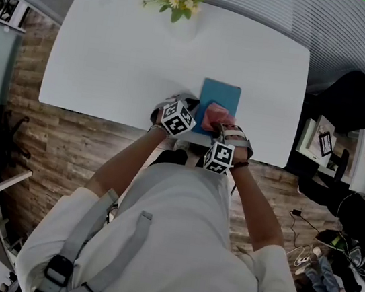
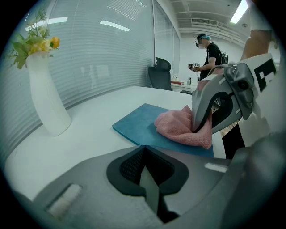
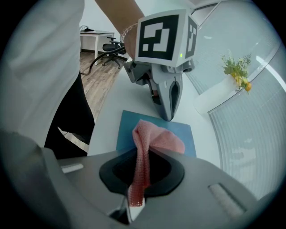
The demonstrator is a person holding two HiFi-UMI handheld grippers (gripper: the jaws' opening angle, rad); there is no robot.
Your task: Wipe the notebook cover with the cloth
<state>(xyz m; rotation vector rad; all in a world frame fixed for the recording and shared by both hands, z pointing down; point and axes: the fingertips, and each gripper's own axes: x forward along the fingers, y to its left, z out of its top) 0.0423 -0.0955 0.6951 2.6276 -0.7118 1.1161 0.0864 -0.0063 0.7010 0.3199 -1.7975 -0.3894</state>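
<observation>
Notebook [image 1: 223, 95] lies flat near my edge of the white table [image 1: 107, 56] in the head view, blue cover up, with the pink cloth [image 1: 215, 116] bunched on its near half. Both arms are drawn in close so each tool works straight ahead of me. My left gripper [image 1: 187, 103] stands at the notebook's left edge and my right gripper [image 1: 216, 128] comes down onto the cloth. The vase [image 1: 179, 19] of flowers stands well apart at the far side, out of any wiping path. In the left gripper view, the jaws are pressed together on nothing, their tip right at a corner of the notebook [image 2: 136, 120]. I judge that closed tip is there to brace the book against sliding, though I cannot tell whether it bears on the cover or on the table just beside it. Across from it the right gripper [image 2: 200, 127] digs into the cloth [image 2: 178, 129]. In the right gripper view, the jaws pinch a fold of the cloth [image 3: 154, 136], with a strip running back between them. The rest of it lies heaped on the notebook [image 3: 127, 129], so fabric rather than gripper meets the surface. Much of the cover shows bare, so I reckon plenty of wiping remains.
</observation>
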